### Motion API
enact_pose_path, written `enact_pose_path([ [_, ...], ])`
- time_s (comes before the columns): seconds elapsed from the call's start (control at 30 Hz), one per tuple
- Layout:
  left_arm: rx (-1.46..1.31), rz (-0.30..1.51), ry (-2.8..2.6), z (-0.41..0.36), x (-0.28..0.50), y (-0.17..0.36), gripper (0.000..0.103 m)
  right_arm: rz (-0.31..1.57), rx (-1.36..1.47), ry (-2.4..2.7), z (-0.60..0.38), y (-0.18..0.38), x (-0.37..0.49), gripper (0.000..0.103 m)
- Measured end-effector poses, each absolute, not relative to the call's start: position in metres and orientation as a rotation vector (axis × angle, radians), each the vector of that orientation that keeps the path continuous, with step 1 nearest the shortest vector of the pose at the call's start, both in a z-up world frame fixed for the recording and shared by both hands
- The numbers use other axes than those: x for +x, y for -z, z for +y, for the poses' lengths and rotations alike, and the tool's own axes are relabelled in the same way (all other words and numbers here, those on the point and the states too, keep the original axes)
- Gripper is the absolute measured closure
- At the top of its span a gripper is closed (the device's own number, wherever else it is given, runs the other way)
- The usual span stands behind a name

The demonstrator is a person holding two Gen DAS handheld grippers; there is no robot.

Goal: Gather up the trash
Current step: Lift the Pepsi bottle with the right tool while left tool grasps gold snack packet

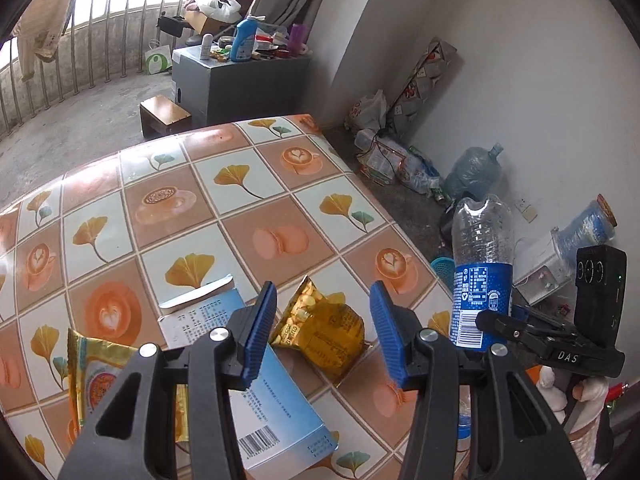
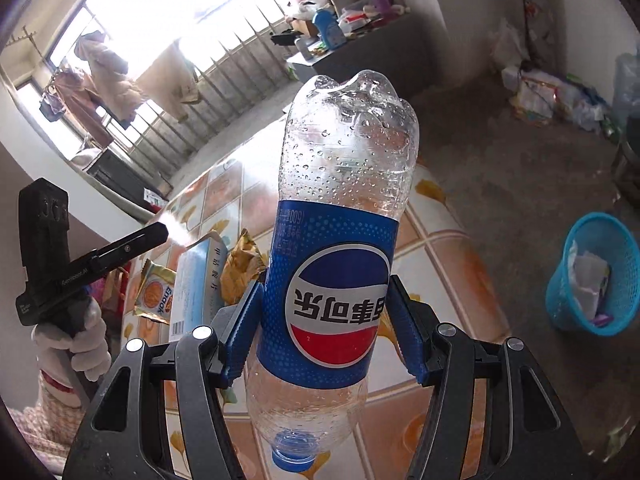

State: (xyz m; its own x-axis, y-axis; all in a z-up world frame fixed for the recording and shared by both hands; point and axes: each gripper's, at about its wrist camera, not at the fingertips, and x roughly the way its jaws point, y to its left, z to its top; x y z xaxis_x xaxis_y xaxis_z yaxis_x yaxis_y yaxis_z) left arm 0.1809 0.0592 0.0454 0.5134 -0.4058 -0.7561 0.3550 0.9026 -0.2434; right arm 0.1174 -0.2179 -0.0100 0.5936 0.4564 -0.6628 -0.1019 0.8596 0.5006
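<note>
Right fingers [image 2: 322, 330] pinch the inverted Pepsi bottle [image 2: 340, 216]; it could slip. Left fingers [image 1: 322, 334] spread above the yellow snack bag [image 1: 320, 330].

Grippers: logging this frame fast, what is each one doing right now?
Left gripper: open, holding nothing, above the yellow snack bag.
Right gripper: shut on the Pepsi bottle, held cap-down.

Left gripper [image 1: 323, 332] with blue pads apart over the patterned table [image 1: 208, 200], yellow snack bag [image 1: 324, 328] below between them untouched, blue box [image 1: 276, 400] alongside, right gripper [image 1: 486, 322] clasping an upturned bottle [image 1: 482, 264]
</note>
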Motion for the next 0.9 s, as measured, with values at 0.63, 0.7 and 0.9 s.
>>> enact_pose_path([
  [0.63, 0.371, 0.979, 0.520, -0.019, 0.157, 0.007, 0.044, 0.912, 0.471, -0.349, -0.233, 0.017, 0.126, 0.044],
  [0.7, 0.431, 0.983, 0.507, -0.025, 0.153, 0.016, 0.044, 0.914, 0.471, -0.351, -0.234, 0.018, 0.126, 0.044],
  [0.9, 0.518, 0.979, 0.436, -0.029, 0.155, 0.034, 0.045, 0.921, 0.475, -0.358, -0.235, 0.021, 0.127, 0.044],
])
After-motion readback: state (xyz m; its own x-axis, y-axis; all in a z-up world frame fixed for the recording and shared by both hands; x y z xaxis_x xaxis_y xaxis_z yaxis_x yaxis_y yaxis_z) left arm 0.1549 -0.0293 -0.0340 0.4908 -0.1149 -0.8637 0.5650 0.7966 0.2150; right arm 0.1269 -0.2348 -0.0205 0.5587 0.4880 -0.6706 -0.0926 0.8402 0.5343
